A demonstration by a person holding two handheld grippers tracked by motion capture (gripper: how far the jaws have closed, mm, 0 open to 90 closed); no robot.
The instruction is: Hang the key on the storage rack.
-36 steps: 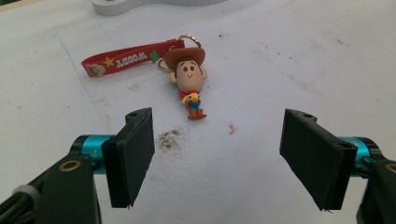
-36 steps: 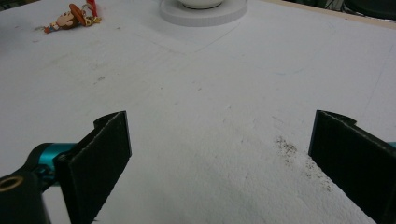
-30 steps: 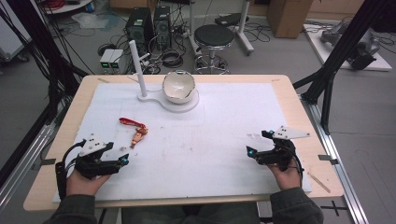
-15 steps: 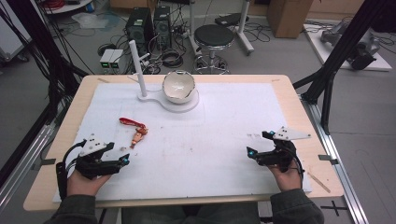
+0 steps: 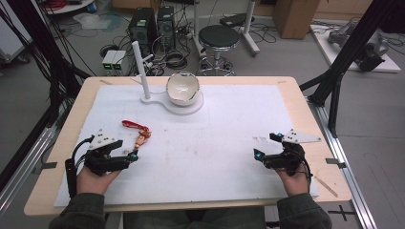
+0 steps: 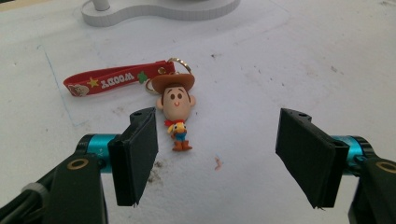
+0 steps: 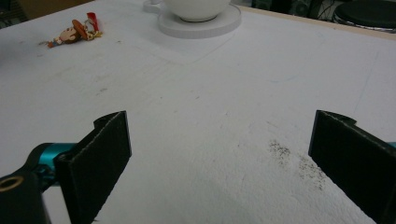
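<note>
A cowboy-figure keychain [image 5: 142, 138] with a red strap [image 5: 130, 125] lies on the white mat, left of centre. In the left gripper view the figure [image 6: 176, 108] lies just beyond the left jaw, strap [image 6: 112, 79] stretching away to the left. My left gripper [image 5: 134, 156] rests open on the mat just in front of it, nothing between its jaws. My right gripper [image 5: 265, 145] rests open at the right side of the mat, empty. The right gripper view has the keychain [image 7: 72, 31] far off at upper left.
A white bowl [image 5: 182, 88] sits on a white base [image 5: 187, 107] with an upright post [image 5: 140, 67] at the back centre of the table. The bowl's base [image 7: 201, 25] also appears in the right gripper view. Stool, computers and cables stand beyond the table.
</note>
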